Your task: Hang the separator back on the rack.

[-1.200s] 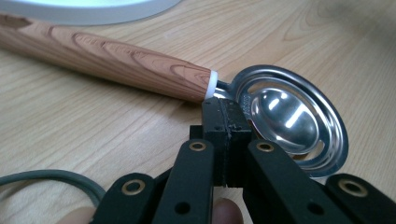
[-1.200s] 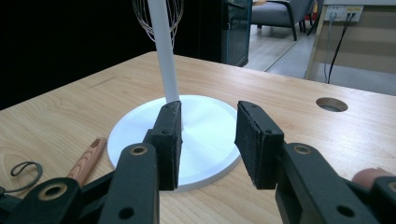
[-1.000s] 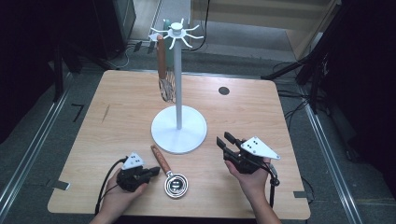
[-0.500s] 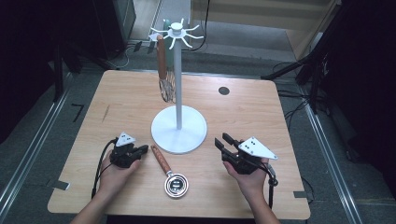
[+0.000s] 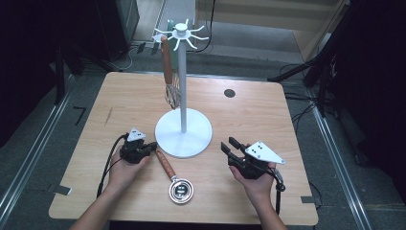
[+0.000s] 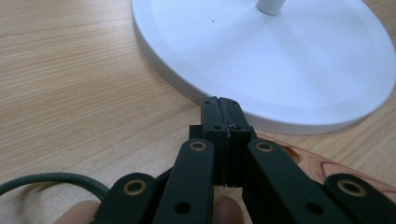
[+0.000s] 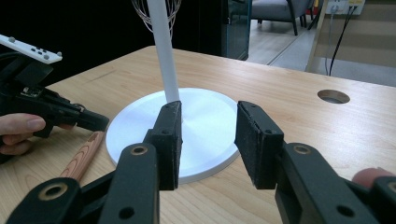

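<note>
A white stand with a round base [image 5: 183, 136] and a hooked top [image 5: 181, 33] is in the middle of the table. A whisk [image 5: 168, 76] with a wooden handle hangs from one hook. A wooden-handled utensil [image 5: 165, 164] with a round metal head [image 5: 181, 190] lies in front of the base. My left gripper [image 5: 153, 145] is shut and empty, its tips [image 6: 222, 105] just short of the base rim [image 6: 261, 121], with the wooden handle [image 6: 322, 165] beside it. My right gripper [image 5: 229, 144] rests to the right of the base, open [image 7: 208, 140], nothing between its jaws.
A round cable hole [image 5: 230, 93] is in the table [image 5: 268, 115] at the back right. Dark stands and cables run along the floor at both sides. In the right gripper view, the left gripper [image 7: 56, 112] and a hand are at the left, next to the pole [image 7: 163, 51].
My left gripper has moved away from the front edge, from beside the utensil's head to the top end of its handle by the stand base. The right gripper has kept still.
</note>
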